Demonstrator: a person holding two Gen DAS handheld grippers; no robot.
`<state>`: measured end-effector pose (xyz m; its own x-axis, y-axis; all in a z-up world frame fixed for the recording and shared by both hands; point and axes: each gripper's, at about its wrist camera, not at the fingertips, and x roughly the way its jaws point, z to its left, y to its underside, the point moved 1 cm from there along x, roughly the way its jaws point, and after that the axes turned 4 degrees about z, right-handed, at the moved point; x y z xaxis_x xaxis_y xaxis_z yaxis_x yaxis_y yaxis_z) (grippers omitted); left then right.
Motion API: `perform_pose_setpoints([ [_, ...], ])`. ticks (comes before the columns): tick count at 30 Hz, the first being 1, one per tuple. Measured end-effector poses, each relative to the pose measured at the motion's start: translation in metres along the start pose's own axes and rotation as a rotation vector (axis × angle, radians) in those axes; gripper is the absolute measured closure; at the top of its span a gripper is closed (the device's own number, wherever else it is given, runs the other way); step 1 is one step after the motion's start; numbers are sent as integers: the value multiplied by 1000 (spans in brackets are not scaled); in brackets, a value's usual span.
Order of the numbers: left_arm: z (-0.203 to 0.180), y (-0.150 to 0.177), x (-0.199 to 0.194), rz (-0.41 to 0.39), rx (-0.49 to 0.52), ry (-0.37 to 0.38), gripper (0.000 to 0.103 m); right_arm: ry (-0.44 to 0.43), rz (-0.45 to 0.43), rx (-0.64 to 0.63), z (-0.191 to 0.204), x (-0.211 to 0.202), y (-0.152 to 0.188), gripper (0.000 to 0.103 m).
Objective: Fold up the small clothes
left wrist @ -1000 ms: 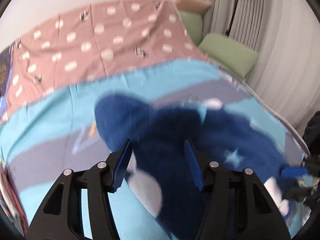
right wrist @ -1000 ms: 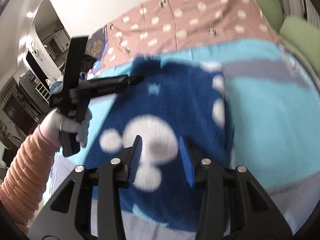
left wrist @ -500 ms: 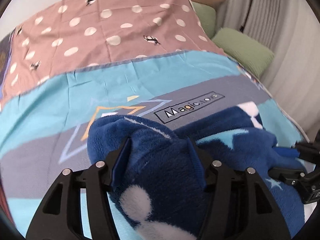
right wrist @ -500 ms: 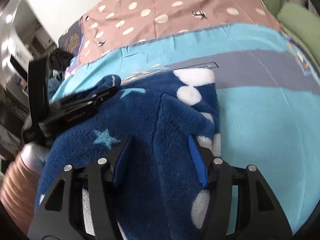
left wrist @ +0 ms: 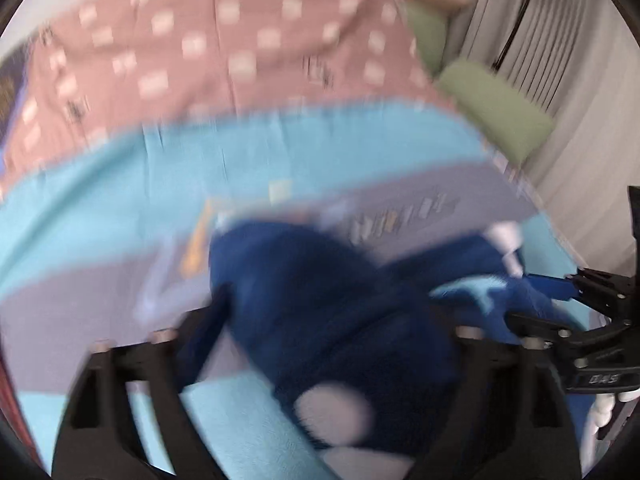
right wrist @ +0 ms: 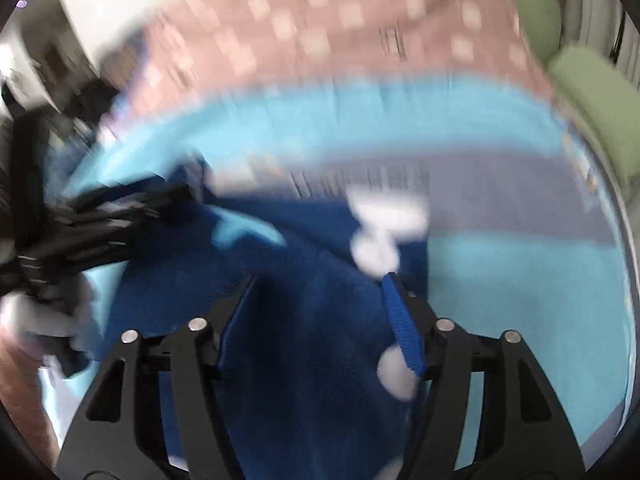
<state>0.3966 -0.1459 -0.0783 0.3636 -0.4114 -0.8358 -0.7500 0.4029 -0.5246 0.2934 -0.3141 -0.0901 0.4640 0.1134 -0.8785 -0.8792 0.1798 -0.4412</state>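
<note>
A dark blue fleece garment (left wrist: 320,280) with white spots and pale stars lies bunched on the blue and grey blanket (left wrist: 100,208). My left gripper (left wrist: 332,320) straddles its left part; its jaws are opening wide and no pad presses the fleece. My right gripper (right wrist: 316,286) stands over the garment (right wrist: 180,280) near its white-spotted edge, jaws opening, with fleece between the blue pads (right wrist: 400,320) but not pinched. Each gripper shows in the other's view: the right gripper (left wrist: 560,292) at the right edge, the left gripper (right wrist: 120,208) at the left. Both views are blurred.
A pink dotted sheet (left wrist: 240,52) covers the far half of the bed. Green pillows (left wrist: 496,108) lie at the far right by a pale curtain (left wrist: 580,60). A gloved hand and orange sleeve (right wrist: 24,360) hold the left gripper. The bed's right edge (right wrist: 624,280) is close.
The garment came down from hanging between the jaws onto the blanket. Both pairs of jaws have spread, the left by far the most. Both cameras moved and are blurred now.
</note>
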Motion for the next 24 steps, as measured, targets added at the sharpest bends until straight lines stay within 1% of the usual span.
perform_pose_setpoints([
  [1,6,6,14,23,-60,87,1,-15,-11,11,-4,6,0,35],
  [2,13,8,20,27,-124,155,1,-51,-18,47,-11,5,0,35],
  [3,16,11,21,-2,-155,177,1,-59,-19,62,-15,2,-1,35],
  [5,10,10,15,-22,-126,147,2,-47,-35,43,-14,-1,1,36],
  [6,6,9,7,-29,-114,121,5,-45,-49,42,-12,-5,2,36],
  [7,-1,7,-5,-45,-84,96,12,-43,-68,43,-12,-12,3,36],
  [8,-8,6,-19,-63,-49,69,15,-33,-86,43,-10,-21,4,36],
  [10,-19,10,-51,-127,29,15,19,0,-131,40,-6,-46,11,36],
  [11,-27,15,-71,-175,85,-5,19,-9,-158,31,-4,-59,18,36],
  [13,-34,31,-105,-238,156,-12,19,-66,-208,-18,10,-90,40,37],
  [14,-40,42,-120,-251,183,16,19,-78,-224,-43,16,-103,51,37],
  [16,-53,63,-134,-238,221,62,17,-75,-258,-119,35,-125,82,36],
  [17,-63,79,-136,-215,239,56,11,-59,-267,-144,41,-132,96,34],
  [18,-68,90,-132,-191,245,49,8,-39,-272,-159,46,-135,112,29],
  [19,-74,100,-126,-166,247,47,6,-27,-260,-155,46,-133,126,27],
  [20,-79,111,-116,-137,243,45,6,-25,-232,-132,44,-125,134,27],
  [21,-80,117,-107,-114,232,38,5,-37,-178,-90,37,-109,142,26],
  [22,-79,122,-93,-63,210,47,4,-67,-150,-48,29,-92,147,26],
  [23,-71,122,-76,-4,135,116,4,-56,-165,-49,26,-83,152,26],
  [24,-62,122,-71,19,72,173,3,-33,-185,-69,27,-80,154,25],
])
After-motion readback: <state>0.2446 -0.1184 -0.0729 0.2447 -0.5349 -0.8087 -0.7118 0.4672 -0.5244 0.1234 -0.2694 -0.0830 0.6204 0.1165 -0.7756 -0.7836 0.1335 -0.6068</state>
